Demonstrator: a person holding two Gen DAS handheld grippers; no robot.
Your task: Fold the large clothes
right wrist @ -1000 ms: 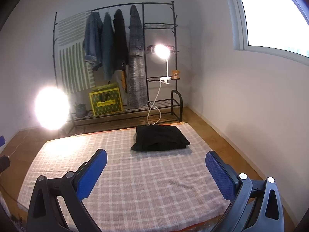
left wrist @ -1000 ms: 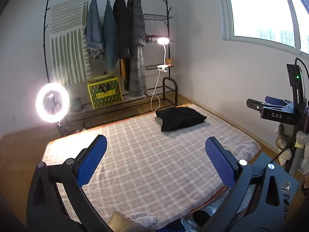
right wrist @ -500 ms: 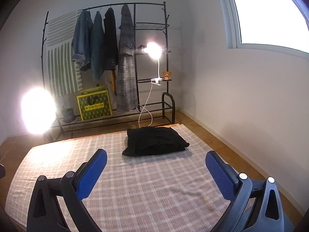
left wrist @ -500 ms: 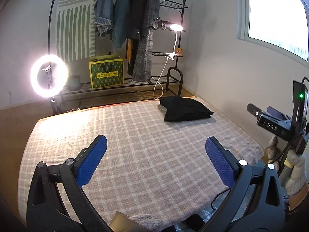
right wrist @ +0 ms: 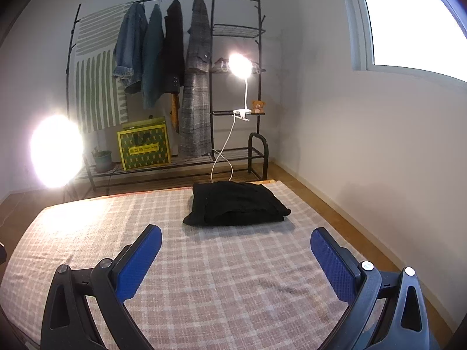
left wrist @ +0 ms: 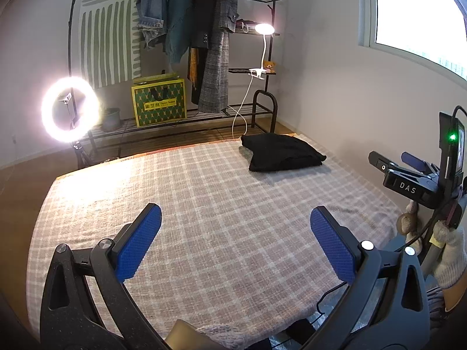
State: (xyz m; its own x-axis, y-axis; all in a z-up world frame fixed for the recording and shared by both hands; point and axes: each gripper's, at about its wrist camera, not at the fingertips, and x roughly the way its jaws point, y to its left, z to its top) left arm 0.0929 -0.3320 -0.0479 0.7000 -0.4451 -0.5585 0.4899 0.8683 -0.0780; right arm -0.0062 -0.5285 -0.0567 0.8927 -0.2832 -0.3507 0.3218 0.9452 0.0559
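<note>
A checked pink-and-white blanket [left wrist: 204,218] is spread flat across the floor of a small room, and on its far right corner a folded black garment [left wrist: 281,151] is laid in a neat, low stack. The left gripper [left wrist: 235,233] is held above the near part of the blanket, its two blue-padded fingers [left wrist: 140,240] spread wide apart with nothing between them. The right gripper [right wrist: 235,252] is likewise held over the blanket with its claw wide open and empty, the black garment lying well ahead of it, slightly to the right of centre. From the left wrist view, the right gripper is seen at the right edge, beside the blanket. Against the far wall a black metal clothes rack [right wrist: 236,32] is seen, hung with a denim jacket [right wrist: 131,46], darker jackets and a grey plaid coat [right wrist: 197,87]. A yellow-and-green bag [left wrist: 159,102] is set on its bottom shelf. A lit ring light [left wrist: 70,109] stands at the left, and a clip-on lamp [right wrist: 240,65] glows on the rack.
</note>
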